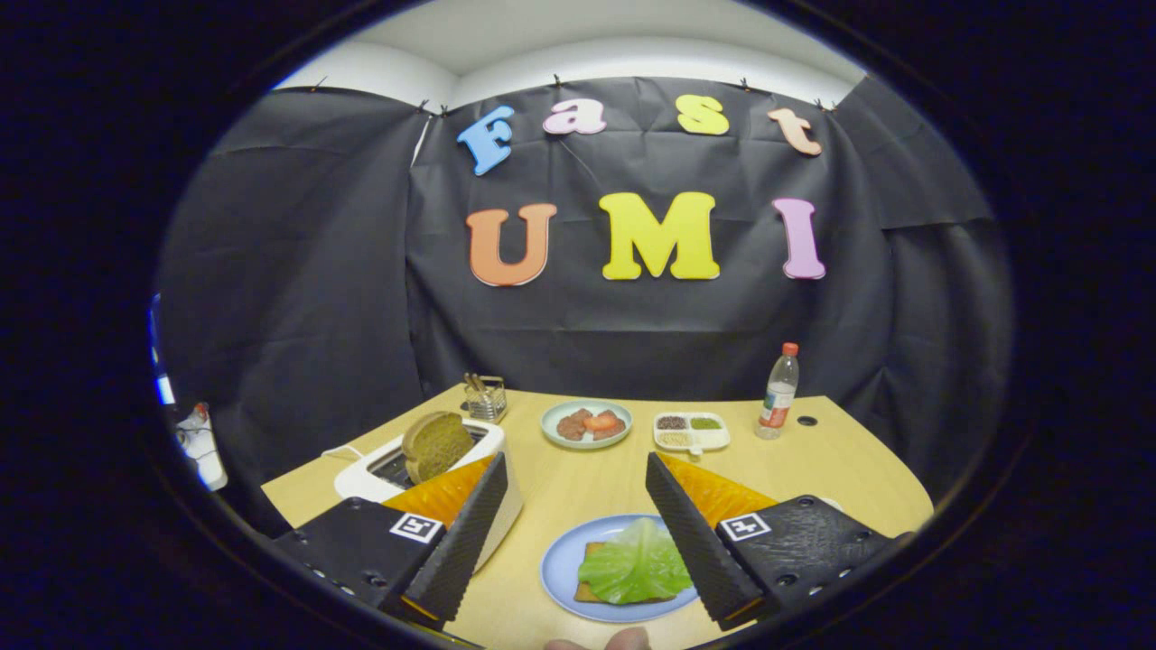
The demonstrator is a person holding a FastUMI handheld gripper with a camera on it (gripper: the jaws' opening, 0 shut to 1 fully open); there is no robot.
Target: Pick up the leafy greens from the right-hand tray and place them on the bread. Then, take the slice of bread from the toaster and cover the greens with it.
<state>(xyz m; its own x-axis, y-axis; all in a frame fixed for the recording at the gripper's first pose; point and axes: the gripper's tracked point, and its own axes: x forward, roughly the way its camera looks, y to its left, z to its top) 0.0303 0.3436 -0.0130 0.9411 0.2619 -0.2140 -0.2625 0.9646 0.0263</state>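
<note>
Hand-held gripper [569,506] spread wide and empty above the blue plate [558,569]; leafy greens [637,567] already on bread [591,591], leaving toaster slice [435,444] upright for grasping.

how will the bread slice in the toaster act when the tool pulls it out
The bread slice looks thick and stiff, so it should hold its shape. It stands tilted and well clear of the toaster, so it should lift out easily. Its crumbly look suggests a hard squeeze may dent it. The tool is open.
</note>
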